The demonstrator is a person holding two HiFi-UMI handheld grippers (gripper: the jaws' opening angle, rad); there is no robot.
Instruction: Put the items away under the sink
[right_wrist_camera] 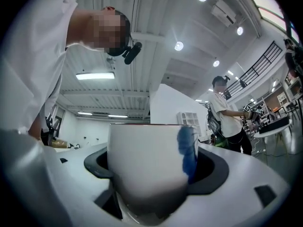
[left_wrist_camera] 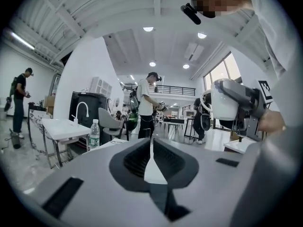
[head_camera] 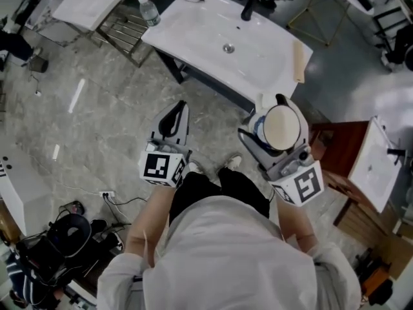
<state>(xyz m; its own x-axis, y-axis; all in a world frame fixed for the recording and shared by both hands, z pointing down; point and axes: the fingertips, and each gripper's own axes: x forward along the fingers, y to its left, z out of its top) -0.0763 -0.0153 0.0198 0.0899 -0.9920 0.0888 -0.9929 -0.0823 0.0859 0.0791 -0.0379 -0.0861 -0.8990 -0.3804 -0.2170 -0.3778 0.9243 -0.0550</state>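
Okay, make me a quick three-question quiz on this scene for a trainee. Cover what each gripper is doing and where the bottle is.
1. True or false: the left gripper is holding an item.
2. Fill in the blank: the right gripper has its jaws shut on a ____.
3. Multiple choice: in the head view, where is the water bottle?
A. Between the left gripper's jaws
B. By the left corner of the sink top
C. Lying on the floor by the person's feet

Key
1. False. Its jaws are together with nothing between them.
2. White cup.
3. B.
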